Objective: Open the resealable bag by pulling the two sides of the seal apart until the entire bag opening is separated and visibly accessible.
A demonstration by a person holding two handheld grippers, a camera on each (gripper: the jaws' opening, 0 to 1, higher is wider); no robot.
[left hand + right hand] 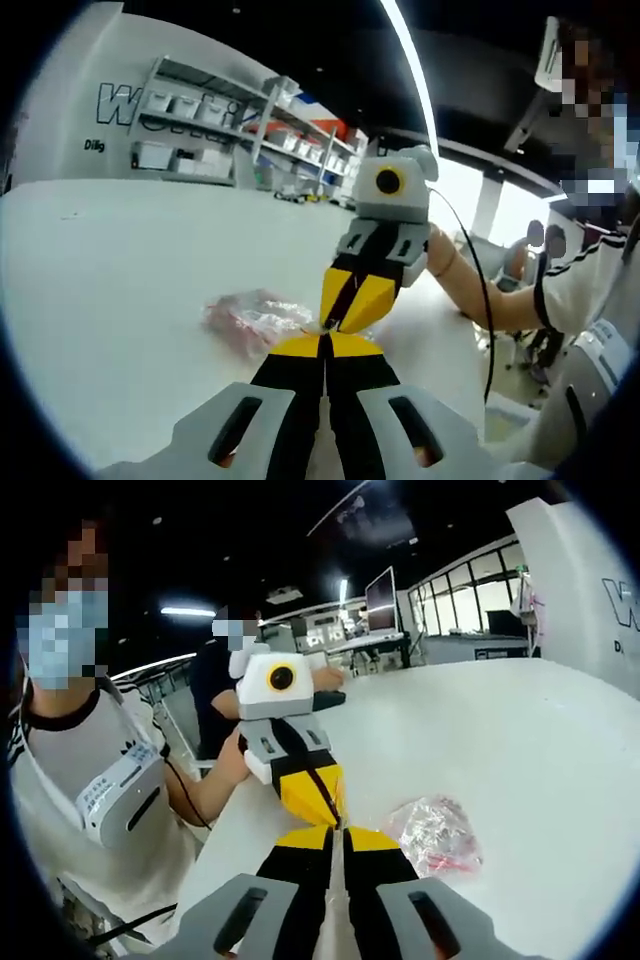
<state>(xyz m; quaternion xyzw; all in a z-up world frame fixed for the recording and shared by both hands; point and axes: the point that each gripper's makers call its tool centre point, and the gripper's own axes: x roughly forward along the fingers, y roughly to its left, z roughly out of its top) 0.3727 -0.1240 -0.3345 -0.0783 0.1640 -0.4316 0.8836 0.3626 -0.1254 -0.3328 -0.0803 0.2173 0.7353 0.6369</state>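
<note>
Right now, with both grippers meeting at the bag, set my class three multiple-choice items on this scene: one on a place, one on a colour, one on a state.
1. Where does the resealable bag lie?
A. on the white table
B. on a shelf
C. on the floor

2. What colour are the tips of the right gripper?
A. blue
B. yellow
C. green

3. How do the left gripper and the right gripper stand at the bag's edge?
A. both wide open, far apart
B. one resting flat on the table, away from the bag
C. both shut, tip to tip at the bag's edge

Answers: 1 A, the bag rests on the white table in both views. 2 B, yellow tips on black show in the left gripper view. 3 C, each gripper's jaws are closed together and the tips meet at the bag's edge.
</note>
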